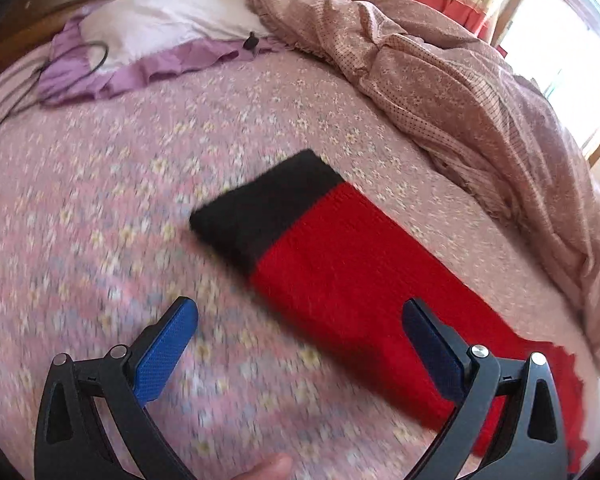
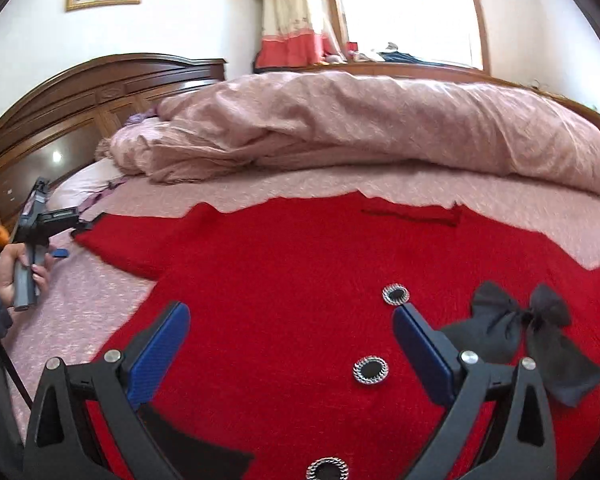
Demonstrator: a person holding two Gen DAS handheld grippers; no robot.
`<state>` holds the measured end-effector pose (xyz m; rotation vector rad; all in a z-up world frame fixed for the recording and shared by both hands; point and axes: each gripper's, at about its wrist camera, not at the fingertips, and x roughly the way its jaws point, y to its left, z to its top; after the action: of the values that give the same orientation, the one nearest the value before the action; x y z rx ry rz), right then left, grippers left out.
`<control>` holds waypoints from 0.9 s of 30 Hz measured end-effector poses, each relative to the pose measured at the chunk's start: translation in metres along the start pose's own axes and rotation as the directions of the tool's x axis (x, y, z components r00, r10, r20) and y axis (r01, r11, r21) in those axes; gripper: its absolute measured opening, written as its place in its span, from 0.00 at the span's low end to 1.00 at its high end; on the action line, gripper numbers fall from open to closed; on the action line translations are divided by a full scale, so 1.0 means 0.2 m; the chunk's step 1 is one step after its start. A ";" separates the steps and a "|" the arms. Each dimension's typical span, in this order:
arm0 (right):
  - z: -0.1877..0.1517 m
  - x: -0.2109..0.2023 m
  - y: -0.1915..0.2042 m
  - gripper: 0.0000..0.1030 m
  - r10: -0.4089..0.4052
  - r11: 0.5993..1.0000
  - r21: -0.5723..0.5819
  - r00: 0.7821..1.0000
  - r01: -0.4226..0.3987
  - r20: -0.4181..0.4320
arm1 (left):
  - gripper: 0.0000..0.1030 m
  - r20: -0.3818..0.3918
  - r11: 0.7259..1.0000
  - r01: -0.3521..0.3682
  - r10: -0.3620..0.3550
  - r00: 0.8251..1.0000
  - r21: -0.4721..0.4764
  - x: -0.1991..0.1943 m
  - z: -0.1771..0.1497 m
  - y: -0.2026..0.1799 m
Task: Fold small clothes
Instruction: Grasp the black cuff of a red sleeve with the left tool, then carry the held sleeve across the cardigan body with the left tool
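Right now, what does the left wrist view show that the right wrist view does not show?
Only the left wrist view shows the sleeve's black cuff, the white pillow and a black cable on it. Only the right wrist view shows the sweater's front with round buttons, a black bow, the headboard and the hand holding the left gripper. Both show the red sweater, the pink duvet and open jaws; the right gripper holds nothing.

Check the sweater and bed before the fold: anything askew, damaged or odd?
Nothing damaged. The red sweater lies flat and unfolded on the floral bedsheet, its black-cuffed sleeve stretched out straight. The black bow sits rumpled beside the buttons. The pink duvet is heaped behind, clear of it. Both grippers open, empty.
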<state>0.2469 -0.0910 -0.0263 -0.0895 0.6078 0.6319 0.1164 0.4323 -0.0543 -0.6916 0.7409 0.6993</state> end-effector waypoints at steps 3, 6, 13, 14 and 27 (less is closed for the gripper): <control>-0.06 0.05 -0.08 1.00 0.024 0.996 0.088 0.996 -0.016 -0.089 | 0.96 0.030 0.995 -0.078 0.076 0.997 0.060 0.07 0.01 -0.07; -0.08 0.05 -0.15 1.00 0.050 0.986 0.163 0.995 -0.036 -0.084 | 0.95 0.032 0.995 -0.066 0.064 0.997 0.071 0.12 0.06 -0.10; -0.10 0.10 -0.21 1.00 0.081 0.971 0.233 0.990 -0.053 -0.115 | 0.20 0.076 0.998 -0.015 0.019 0.997 -0.053 0.10 0.10 -0.01; -0.10 0.10 -0.21 1.00 0.082 0.971 0.234 0.990 -0.053 -0.116 | 0.18 0.070 0.996 0.004 0.002 0.998 -0.085 0.10 0.11 0.01; -0.09 0.09 -0.21 1.00 0.074 0.972 0.228 0.992 -0.049 -0.105 | 0.03 0.201 0.992 0.129 -0.126 0.971 -0.003 -0.20 0.07 -0.16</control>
<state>0.2727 -0.1202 -0.0556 0.1074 0.7906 0.6165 0.1244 0.4118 -0.0055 -0.6662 0.5012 0.6474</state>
